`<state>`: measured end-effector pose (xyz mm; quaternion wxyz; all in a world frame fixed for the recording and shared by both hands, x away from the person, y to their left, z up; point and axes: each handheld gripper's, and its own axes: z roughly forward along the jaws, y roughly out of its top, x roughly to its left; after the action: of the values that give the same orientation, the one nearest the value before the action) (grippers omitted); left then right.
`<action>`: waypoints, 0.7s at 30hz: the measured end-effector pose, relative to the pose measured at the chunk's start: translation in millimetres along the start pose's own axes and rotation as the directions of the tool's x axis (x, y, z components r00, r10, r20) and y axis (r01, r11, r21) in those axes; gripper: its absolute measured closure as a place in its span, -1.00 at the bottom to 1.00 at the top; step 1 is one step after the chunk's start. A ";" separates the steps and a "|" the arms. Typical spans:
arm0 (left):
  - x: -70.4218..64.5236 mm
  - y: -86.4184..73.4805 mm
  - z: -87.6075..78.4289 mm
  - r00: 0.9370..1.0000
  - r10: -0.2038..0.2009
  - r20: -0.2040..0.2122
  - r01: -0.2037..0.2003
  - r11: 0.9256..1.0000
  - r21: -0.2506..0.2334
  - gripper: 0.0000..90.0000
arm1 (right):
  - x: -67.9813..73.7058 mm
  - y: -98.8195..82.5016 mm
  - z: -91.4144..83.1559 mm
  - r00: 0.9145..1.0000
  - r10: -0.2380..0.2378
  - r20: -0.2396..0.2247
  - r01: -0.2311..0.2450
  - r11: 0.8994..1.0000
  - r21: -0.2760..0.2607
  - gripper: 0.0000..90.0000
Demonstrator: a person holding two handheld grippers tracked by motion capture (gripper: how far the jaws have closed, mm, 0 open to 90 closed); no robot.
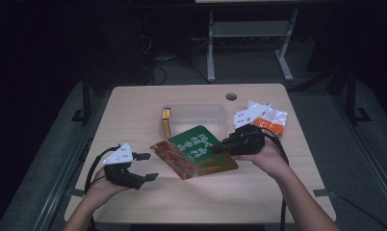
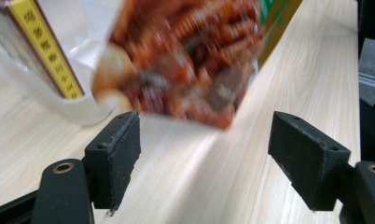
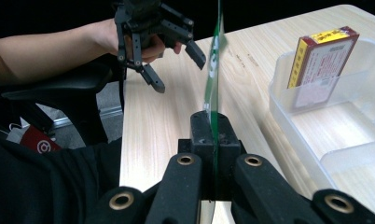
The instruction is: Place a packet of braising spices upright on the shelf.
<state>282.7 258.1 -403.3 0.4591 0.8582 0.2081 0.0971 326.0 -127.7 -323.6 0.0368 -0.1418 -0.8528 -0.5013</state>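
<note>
The snack packet (image 1: 196, 151) is held above the table (image 1: 134, 103) by one edge, clamped in the right gripper (image 1: 219, 147); the left gripper (image 1: 146, 167) is parted, empty, just beside it; the packet could be dropped short of the clear tub (image 1: 201, 115) if that thin-edge grip slips.

Dim room around a lit table (image 1: 134, 103); the nearby food packet (image 2: 185, 60) is blurred (left gripper view).

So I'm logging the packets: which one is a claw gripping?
The green and red snack packet, pinched by the right claw. The orange and white packet lies untouched behind it.
</note>
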 end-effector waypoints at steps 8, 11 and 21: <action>2.8 -12.9 3.2 1.000 -0.004 -0.027 0.005 1.000 0.031 -0.50 | -2.0 10.5 -8.6 0.999 0.009 0.040 -0.009 1.000 0.004 1.00; 3.3 -13.9 6.5 1.000 -0.001 -0.022 0.002 1.000 0.031 -0.51 | -3.5 15.4 -13.7 0.998 0.029 0.056 -0.029 1.000 -0.001 1.00; 5.0 -17.9 9.9 1.000 0.012 -0.029 -0.010 0.997 0.070 -0.51 | -7.8 31.8 -31.5 0.991 0.034 0.127 -0.033 0.999 -0.009 1.00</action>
<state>285.9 261.8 -423.8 0.4252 0.8733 0.2134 0.1047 339.8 -142.0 -282.8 -0.0098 -0.1880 -0.8492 -0.4933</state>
